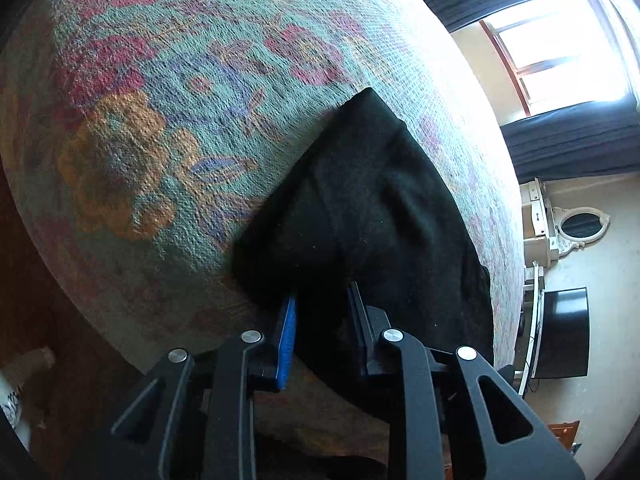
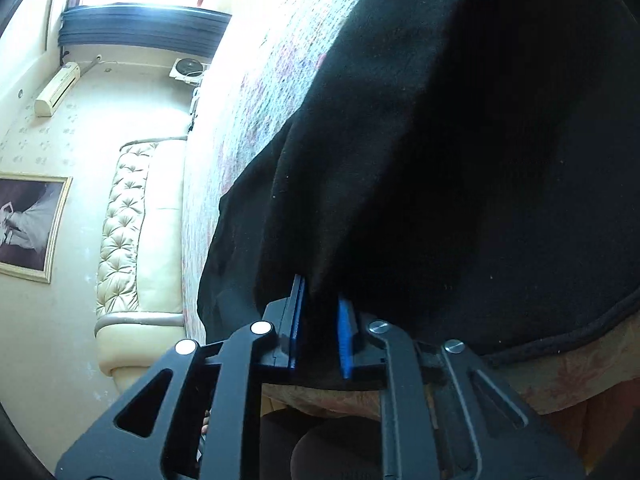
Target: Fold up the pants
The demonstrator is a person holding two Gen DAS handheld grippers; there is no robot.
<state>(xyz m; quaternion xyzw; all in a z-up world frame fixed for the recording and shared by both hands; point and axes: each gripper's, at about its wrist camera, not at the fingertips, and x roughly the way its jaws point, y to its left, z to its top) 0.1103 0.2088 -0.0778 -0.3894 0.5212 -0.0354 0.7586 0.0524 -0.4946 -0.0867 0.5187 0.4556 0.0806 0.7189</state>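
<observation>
The black pants (image 1: 372, 200) lie on a bed with a floral green, red and orange cover (image 1: 168, 100). My left gripper (image 1: 322, 300) is at the near edge of the pants, its blue-padded jaws closed around black cloth. In the right wrist view the pants (image 2: 440, 140) fill most of the frame, and my right gripper (image 2: 320, 296) has a bunch of black cloth pinched between its blue pads. The rest of the garment's shape is hidden by folds and darkness.
A bright window (image 1: 560, 40) with dark curtains, a white dresser with an oval mirror (image 1: 580, 224) and a black screen (image 1: 564, 332) stand beyond the bed. A tufted cream headboard (image 2: 128, 224), a framed picture (image 2: 28, 224) and an air conditioner (image 2: 56, 88) are on the wall.
</observation>
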